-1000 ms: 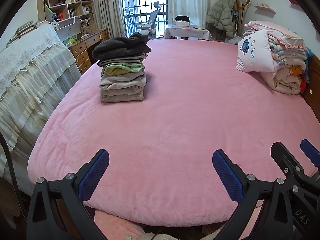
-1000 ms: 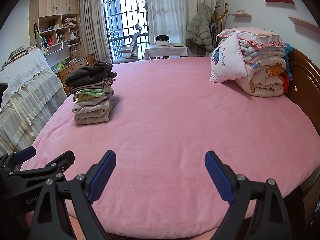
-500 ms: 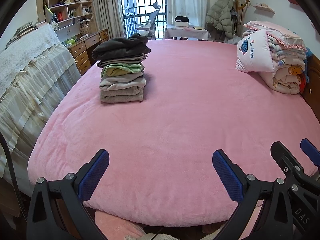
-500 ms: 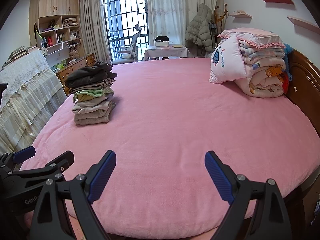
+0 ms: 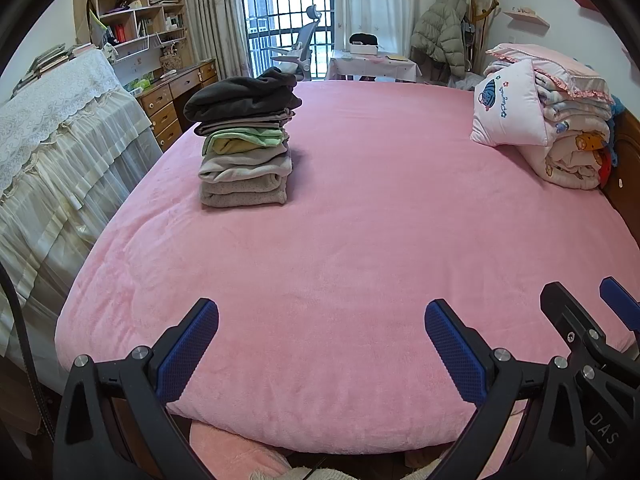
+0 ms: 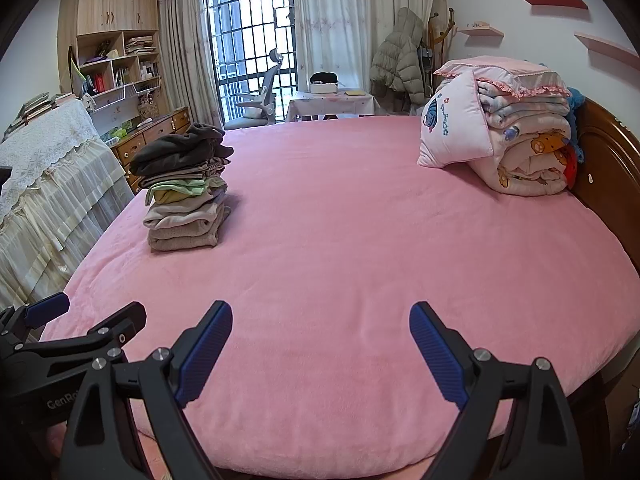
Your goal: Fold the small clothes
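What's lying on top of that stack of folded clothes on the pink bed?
A dark grey garment tops the stack of folded clothes, over taupe, green and beige layers. How many pieces lie beneath is unclear; folds hide their edges.

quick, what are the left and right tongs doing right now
Left tongs: open, holding nothing, over the pink bed.
Right tongs: open, holding nothing, over the same bed.

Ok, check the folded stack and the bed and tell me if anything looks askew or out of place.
Nothing serious. The stack of folded clothes stands upright on the pink blanket, though the dark top garment overhangs the layers below and sits bunched. Both the left gripper and right gripper are open and empty.
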The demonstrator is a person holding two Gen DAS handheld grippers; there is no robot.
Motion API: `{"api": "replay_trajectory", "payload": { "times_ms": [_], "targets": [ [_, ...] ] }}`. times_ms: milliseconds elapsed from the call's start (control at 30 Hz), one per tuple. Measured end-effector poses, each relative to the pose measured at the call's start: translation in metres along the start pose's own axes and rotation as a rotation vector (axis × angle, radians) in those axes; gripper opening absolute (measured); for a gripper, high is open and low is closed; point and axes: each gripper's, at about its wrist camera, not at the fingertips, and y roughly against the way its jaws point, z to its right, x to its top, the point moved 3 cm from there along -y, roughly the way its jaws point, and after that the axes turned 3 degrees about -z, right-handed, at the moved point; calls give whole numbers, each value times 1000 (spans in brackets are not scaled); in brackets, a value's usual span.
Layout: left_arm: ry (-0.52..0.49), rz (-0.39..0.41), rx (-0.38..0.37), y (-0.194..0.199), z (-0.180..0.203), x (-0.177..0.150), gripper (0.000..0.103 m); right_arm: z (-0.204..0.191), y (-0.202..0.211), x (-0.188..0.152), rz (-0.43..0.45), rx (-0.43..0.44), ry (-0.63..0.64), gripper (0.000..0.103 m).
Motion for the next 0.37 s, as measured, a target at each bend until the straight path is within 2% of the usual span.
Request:
{"api": "replay_trajectory", "payload": {
  "times_ms": [367],
  "targets": [
    [-3, 3, 1, 1, 2, 3, 103, -1, 0, -1, 1, 0, 1, 91]
  ]
}}
